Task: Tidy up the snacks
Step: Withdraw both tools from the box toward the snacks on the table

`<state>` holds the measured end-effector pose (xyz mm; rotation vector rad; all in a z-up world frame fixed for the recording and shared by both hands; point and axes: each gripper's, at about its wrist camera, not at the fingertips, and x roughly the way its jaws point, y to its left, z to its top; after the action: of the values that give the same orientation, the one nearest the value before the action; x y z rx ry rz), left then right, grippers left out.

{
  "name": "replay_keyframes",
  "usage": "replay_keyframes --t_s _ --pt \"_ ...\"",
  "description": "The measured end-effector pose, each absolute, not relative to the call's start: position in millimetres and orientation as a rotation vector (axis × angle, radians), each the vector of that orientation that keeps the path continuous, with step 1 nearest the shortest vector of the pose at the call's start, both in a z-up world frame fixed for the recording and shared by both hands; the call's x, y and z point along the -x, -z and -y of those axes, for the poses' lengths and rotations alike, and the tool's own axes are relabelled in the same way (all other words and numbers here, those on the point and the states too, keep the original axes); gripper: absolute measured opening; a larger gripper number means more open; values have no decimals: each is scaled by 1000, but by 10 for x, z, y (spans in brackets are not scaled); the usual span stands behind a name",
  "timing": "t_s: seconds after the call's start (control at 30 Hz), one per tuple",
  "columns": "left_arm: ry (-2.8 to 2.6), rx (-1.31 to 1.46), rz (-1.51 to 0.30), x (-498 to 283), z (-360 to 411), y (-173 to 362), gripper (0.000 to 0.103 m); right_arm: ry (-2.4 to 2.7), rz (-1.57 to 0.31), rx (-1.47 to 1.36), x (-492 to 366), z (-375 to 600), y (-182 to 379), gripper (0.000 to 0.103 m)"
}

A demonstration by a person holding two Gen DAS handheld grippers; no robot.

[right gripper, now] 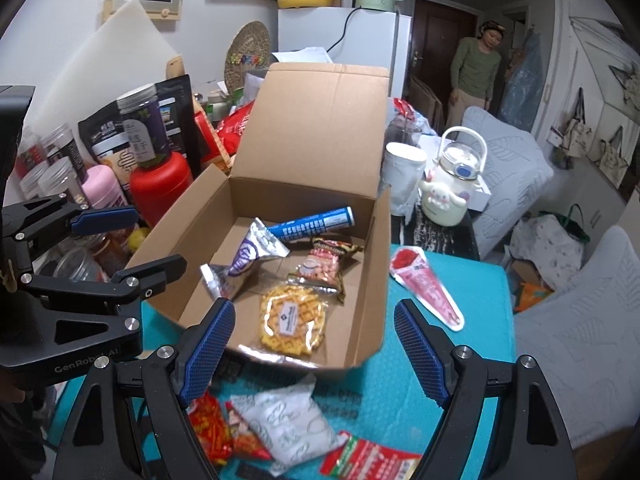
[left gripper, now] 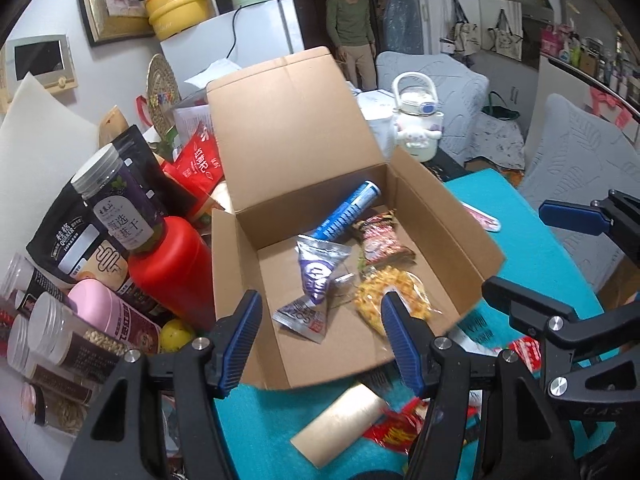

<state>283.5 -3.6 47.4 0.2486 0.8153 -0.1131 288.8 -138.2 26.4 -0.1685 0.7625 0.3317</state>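
An open cardboard box [left gripper: 312,196] [right gripper: 304,196] stands on a teal mat [right gripper: 488,300]. Inside lie a blue tube [left gripper: 348,212] [right gripper: 312,224], two purple-and-silver packets [left gripper: 316,272] [right gripper: 252,252], a red-brown packet [left gripper: 380,240] [right gripper: 324,268] and a yellow waffle packet [left gripper: 388,300] [right gripper: 292,320]. My left gripper [left gripper: 320,344] [right gripper: 132,240] hangs open and empty above the box's near left corner. My right gripper [right gripper: 314,352] [left gripper: 540,256] is open and empty above the box's near edge. Loose snacks lie in front: a white packet [right gripper: 288,420], red packets [right gripper: 372,460] [left gripper: 400,428] and a tan roll [left gripper: 340,420].
A pink cone-shaped packet [right gripper: 428,284] lies right of the box. Jars, a red bottle [left gripper: 172,272] [right gripper: 160,188] and a pink container [left gripper: 104,308] crowd the left. A white bottle with a handle [right gripper: 452,184] stands behind. A person [right gripper: 476,72] stands at the door, past grey chairs [right gripper: 580,340].
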Motion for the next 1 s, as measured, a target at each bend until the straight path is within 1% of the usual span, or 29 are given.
replay_keyframes --t_s 0.3,0.7,1.0 --pt "145 -259 -829 -2478 94 -354 61 -324 -786 174 -2489 1427 -138 83" --pt "149 -249 -908 -2034 16 50 61 -368 -888 121 -2057 1388 337 83" --pt "136 -227 -953 -1817 -91 252 61 -437 -954 62 -1881 1343 636 83"
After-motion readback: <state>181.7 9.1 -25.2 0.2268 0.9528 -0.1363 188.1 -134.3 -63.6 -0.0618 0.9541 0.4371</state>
